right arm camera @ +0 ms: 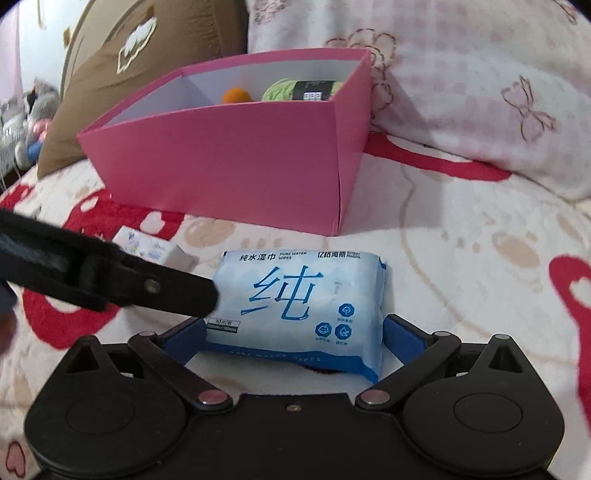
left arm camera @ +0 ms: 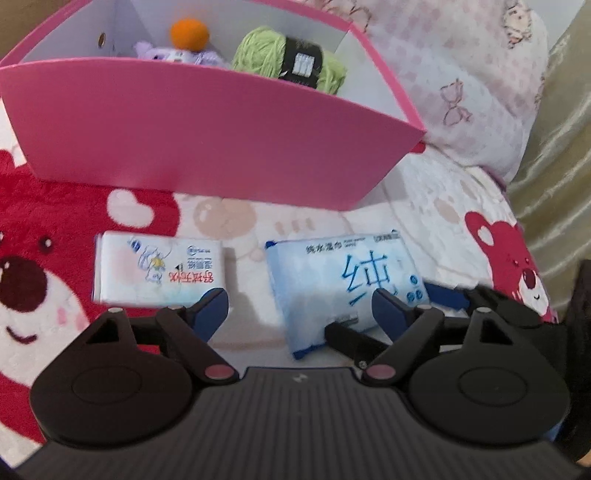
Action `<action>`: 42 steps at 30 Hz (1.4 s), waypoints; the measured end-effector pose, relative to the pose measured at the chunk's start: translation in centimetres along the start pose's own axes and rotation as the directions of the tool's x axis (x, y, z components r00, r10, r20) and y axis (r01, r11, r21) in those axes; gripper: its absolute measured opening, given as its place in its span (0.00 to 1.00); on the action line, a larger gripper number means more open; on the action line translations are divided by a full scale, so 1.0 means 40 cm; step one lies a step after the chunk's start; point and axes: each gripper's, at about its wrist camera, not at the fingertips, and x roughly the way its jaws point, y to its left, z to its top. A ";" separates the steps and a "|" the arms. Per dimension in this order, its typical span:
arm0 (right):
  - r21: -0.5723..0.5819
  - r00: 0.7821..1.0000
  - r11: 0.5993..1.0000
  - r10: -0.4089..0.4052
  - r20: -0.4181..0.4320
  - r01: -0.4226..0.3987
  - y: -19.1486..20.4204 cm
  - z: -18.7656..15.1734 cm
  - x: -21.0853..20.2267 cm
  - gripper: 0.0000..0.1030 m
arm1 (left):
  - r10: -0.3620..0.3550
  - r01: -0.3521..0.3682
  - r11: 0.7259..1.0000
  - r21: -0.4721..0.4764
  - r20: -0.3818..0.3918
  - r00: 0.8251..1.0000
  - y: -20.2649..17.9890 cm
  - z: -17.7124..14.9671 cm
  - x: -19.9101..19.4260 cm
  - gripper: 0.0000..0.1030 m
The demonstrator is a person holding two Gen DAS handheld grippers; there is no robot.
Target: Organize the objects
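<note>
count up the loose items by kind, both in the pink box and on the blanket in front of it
Wipe packs on the blanket: 2, the blue wipes pack and the white wipes pack
Yarn skeins in the pink box: 2, green yarn and purple yarn
Orange ball in the box: 1
Total: 5

Bare blanket (left arm camera: 251, 317) between white pack (left arm camera: 159, 271) and wipes pack (left arm camera: 343, 280): a clear gap. Blocked behind both by pink box (left arm camera: 207, 129), open on top, with orange ball (left arm camera: 189, 32) and green yarn (left arm camera: 291, 57) at its far side. Hemmed in on the right by pillow (right arm camera: 480, 92). Crossed at left of wipes pack by left gripper (right arm camera: 177, 291).
</note>
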 end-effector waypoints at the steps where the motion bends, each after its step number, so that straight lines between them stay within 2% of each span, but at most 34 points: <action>1: 0.040 0.999 0.999 0.018 -0.028 -0.017 -0.012 0.001 0.009 1.00 | -0.005 0.005 1.000 0.006 0.003 1.000 -0.001 -0.001 0.002 0.81; 4: 0.088 0.997 0.995 0.051 -0.055 -0.046 -0.033 0.011 0.015 1.00 | -0.009 0.009 1.000 -0.022 -0.015 1.000 0.007 0.003 0.005 0.81; 6: 0.074 0.996 0.996 0.046 -0.076 -0.041 -0.027 0.013 0.018 1.00 | -0.006 0.006 0.999 -0.042 -0.010 1.000 0.013 0.006 0.004 0.73; 8: 0.033 0.995 0.999 0.032 -0.090 -0.029 -0.014 0.007 0.021 1.00 | 0.008 -0.009 0.999 -0.046 -0.011 1.000 0.015 0.005 0.003 0.62; 12: -0.013 0.998 1.000 0.009 -0.065 -0.010 -0.002 -0.019 0.014 1.00 | 0.012 -0.012 1.000 -0.028 -0.022 1.000 0.013 -0.005 0.000 0.57; 13: -0.010 0.998 1.000 -0.001 -0.062 0.000 -0.004 -0.019 0.009 1.00 | -0.009 0.008 0.999 -0.035 -0.043 0.999 0.015 -0.007 0.002 0.52; 15: 0.009 0.998 1.000 -0.018 -0.059 0.019 -0.008 -0.009 -0.003 0.99 | -0.051 0.045 0.996 -0.077 -0.084 0.995 0.028 -0.009 0.010 0.52; 18: -0.038 0.997 0.998 -0.050 -0.056 0.048 0.009 0.001 -0.019 0.97 | -0.069 0.058 0.993 -0.102 -0.102 0.992 0.035 0.002 0.014 0.51; 21: -0.086 1.000 0.996 -0.019 -0.017 0.018 0.023 -0.006 -0.047 0.96 | -0.075 0.064 0.991 -0.115 -0.097 0.992 0.031 0.011 0.025 0.51; 25: -0.128 1.000 0.992 0.021 0.016 -0.019 0.023 -0.004 -0.064 0.96 | -0.030 0.020 0.994 -0.108 -0.089 0.996 0.017 0.025 0.053 0.51; 28: -0.108 0.999 0.994 0.030 0.021 -0.028 0.007 0.029 -0.066 0.96 | -0.005 -0.003 0.992 -0.129 -0.066 0.998 0.021 0.039 0.067 0.51; 32: -0.004 0.996 0.996 0.091 -0.013 -0.091 -0.037 0.061 -0.045 0.96 | -0.014 0.003 0.987 -0.158 -0.074 0.997 0.029 0.044 0.074 0.49; 34: 0.051 0.994 0.994 0.099 -0.043 -0.097 -0.058 0.058 -0.022 0.83 | -0.022 0.010 0.987 -0.157 -0.077 0.997 0.035 0.042 0.075 0.46; 36: 0.105 0.994 0.991 0.090 -0.065 -0.083 -0.079 0.044 -0.003 0.76 | -0.003 -0.008 0.989 -0.150 -0.078 0.997 0.038 0.039 0.076 0.42; 39: 0.132 0.994 0.987 0.102 -0.038 -0.097 -0.093 0.022 -0.002 0.72 | 0.018 -0.027 0.991 -0.128 -0.075 0.997 0.029 0.037 0.076 0.41; 42: 0.123 0.997 0.990 0.074 -0.039 -0.068 -0.086 0.017 -0.009 0.67 | 0.026 -0.037 0.991 -0.131 -0.081 0.996 0.026 0.036 0.074 0.41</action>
